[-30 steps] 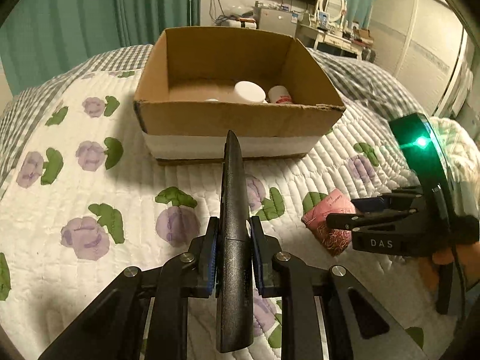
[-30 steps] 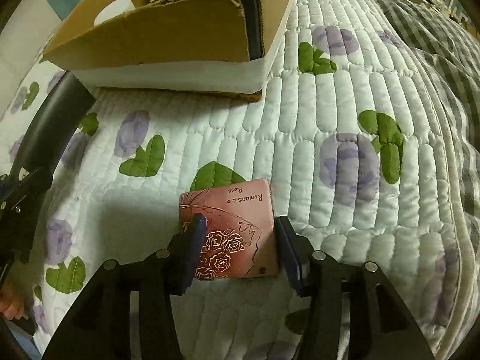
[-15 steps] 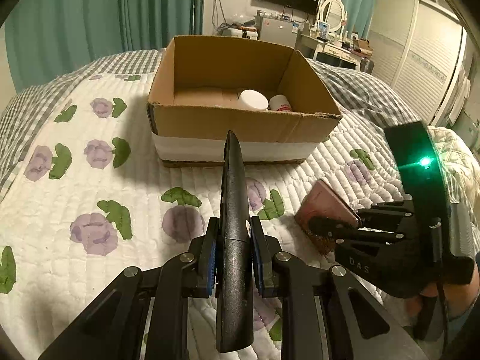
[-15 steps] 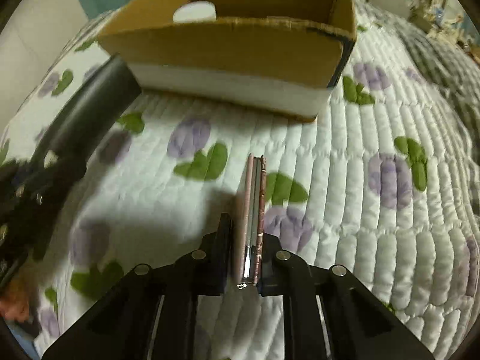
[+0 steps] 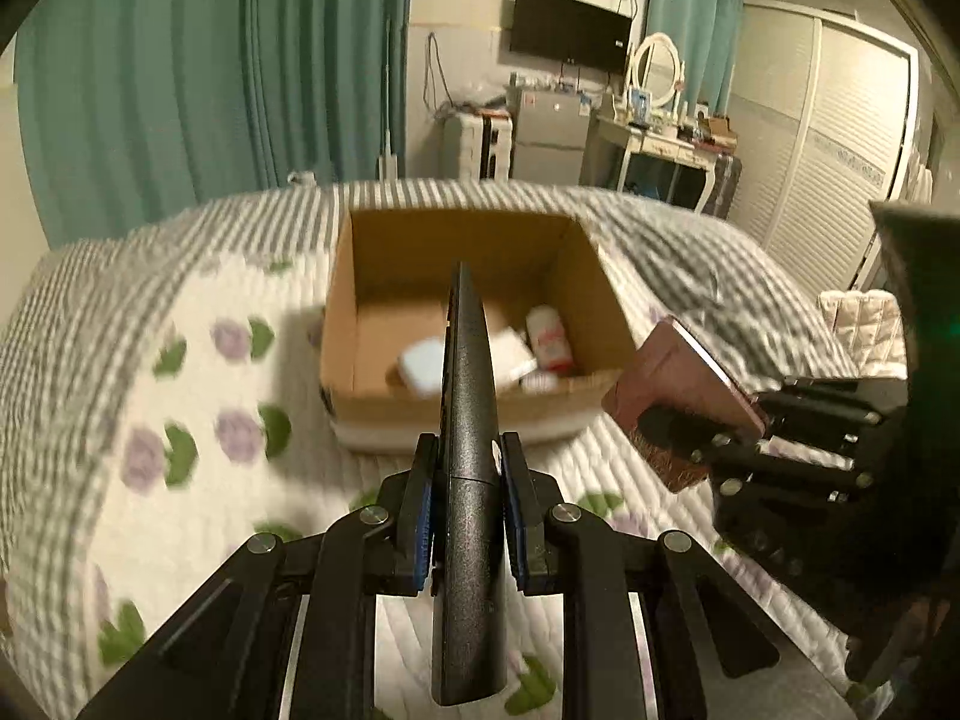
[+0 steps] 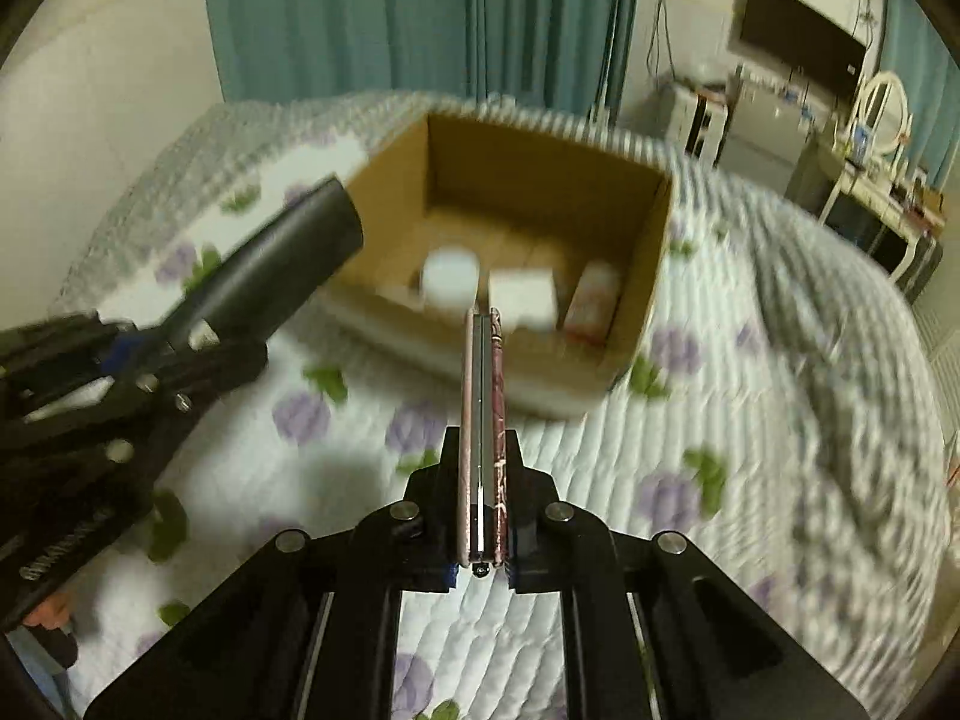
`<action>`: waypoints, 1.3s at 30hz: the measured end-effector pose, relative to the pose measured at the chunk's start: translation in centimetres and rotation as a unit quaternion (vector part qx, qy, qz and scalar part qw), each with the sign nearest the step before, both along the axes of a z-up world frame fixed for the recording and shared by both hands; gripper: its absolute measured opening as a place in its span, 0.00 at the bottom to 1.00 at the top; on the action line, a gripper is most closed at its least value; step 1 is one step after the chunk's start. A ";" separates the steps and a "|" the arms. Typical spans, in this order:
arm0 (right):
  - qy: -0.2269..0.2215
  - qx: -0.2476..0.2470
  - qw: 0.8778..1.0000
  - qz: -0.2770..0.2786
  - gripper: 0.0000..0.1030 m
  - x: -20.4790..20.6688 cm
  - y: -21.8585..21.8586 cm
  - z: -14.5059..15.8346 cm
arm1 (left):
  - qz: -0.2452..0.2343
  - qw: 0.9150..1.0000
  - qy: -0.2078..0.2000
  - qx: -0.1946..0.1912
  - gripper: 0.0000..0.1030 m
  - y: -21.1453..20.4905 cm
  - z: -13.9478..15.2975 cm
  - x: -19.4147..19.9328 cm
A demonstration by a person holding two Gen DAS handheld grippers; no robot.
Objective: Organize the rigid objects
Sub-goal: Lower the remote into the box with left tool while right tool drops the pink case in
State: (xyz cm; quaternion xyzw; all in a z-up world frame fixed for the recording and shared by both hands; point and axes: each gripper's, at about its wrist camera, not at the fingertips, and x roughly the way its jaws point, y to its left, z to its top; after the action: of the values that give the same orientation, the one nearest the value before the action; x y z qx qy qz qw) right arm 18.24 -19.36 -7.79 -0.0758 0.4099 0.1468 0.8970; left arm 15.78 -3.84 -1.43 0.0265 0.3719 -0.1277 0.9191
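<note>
My left gripper (image 5: pixel 465 468) is shut on a long black remote-like object (image 5: pixel 468 420), held on edge above the quilt and pointing at the open cardboard box (image 5: pixel 474 408). My right gripper (image 6: pixel 483 462) is shut on a flat pink case with a rose print (image 6: pixel 483 420), also held on edge, in the air in front of the box (image 6: pixel 636 324). In the left wrist view the pink case (image 5: pixel 678 384) hangs by the box's right front corner. The box holds a white jar (image 6: pixel 450 276), a white block (image 6: pixel 522 300) and a small bottle (image 6: pixel 591 300).
The box stands on a bed with a white floral quilt (image 5: pixel 198 450) and a grey checked blanket (image 6: pixel 840 360). Teal curtains (image 5: pixel 210 90), a TV (image 5: pixel 570 30), a small fridge and a dressing table stand beyond the bed. A white wardrobe (image 5: pixel 840 138) is at the right.
Both grippers have risen above the bed and moved toward the box. The right gripper closed on the pink case, lifted it off the quilt and turned it on edge.
</note>
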 end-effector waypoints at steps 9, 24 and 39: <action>-0.036 0.028 0.999 0.016 0.09 6.9 0.0 4.8 | 0.004 0.999 -0.032 0.016 0.19 -0.9 2.5 6.6; 0.000 -0.016 0.999 0.034 0.09 18.7 0.7 -2.1 | 0.007 0.997 0.028 0.066 0.19 -1.2 -5.7 16.8; 0.016 0.056 0.998 -0.001 0.10 19.7 -0.5 -1.4 | 0.021 0.999 0.010 0.040 0.23 0.1 -3.7 15.1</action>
State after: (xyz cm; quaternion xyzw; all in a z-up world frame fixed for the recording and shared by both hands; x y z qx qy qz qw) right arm 37.94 -19.84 -9.21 -0.0225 0.4158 0.1698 0.8932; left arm 30.92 -3.72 -5.11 0.0542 0.3866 -0.0933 0.9159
